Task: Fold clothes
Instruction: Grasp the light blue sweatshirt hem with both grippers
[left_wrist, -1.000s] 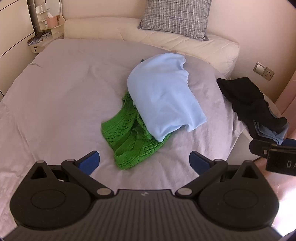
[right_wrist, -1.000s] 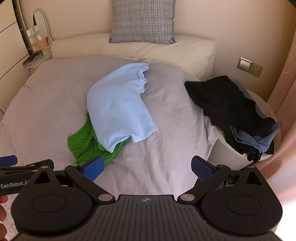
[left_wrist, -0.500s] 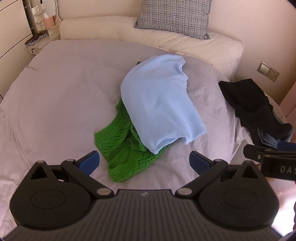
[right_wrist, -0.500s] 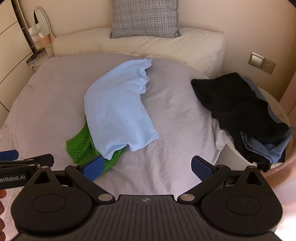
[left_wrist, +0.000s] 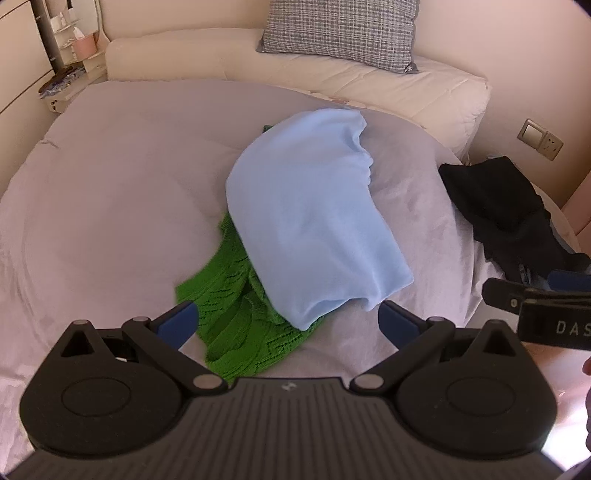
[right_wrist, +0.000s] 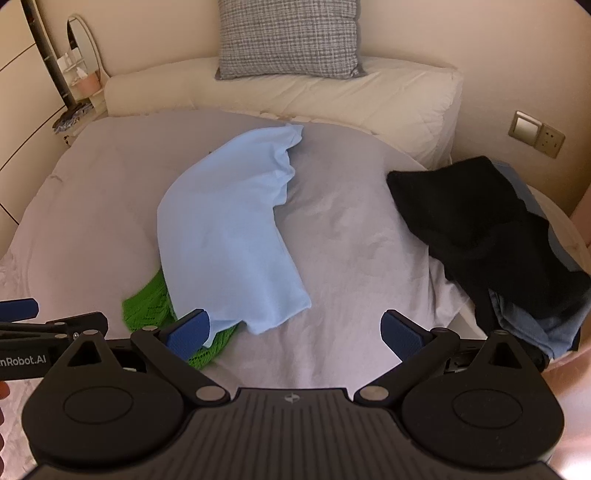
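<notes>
- Both views have drawn closer to the garments over the last second, the green knit now sitting just ahead of the left tongs (left_wrist: 287, 320).
- Left tongs spread apart, gripping nothing; right tongs (right_wrist: 295, 330) likewise spread and empty.
- Light blue shirt (left_wrist: 314, 225) lies mid-bed, draped over the green knit sweater (left_wrist: 240, 325).
- Black garment (right_wrist: 480, 221) is heaped at the grey bed (left_wrist: 110, 192)'s right edge.

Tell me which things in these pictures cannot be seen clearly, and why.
- Green knit garment: mostly covered by the light blue shirt in both views.
- Blue denim piece: under the black garment; what it is stays unclear.
- Right gripper: cut by the left view's edge.
- Shelf items: too small.
</notes>
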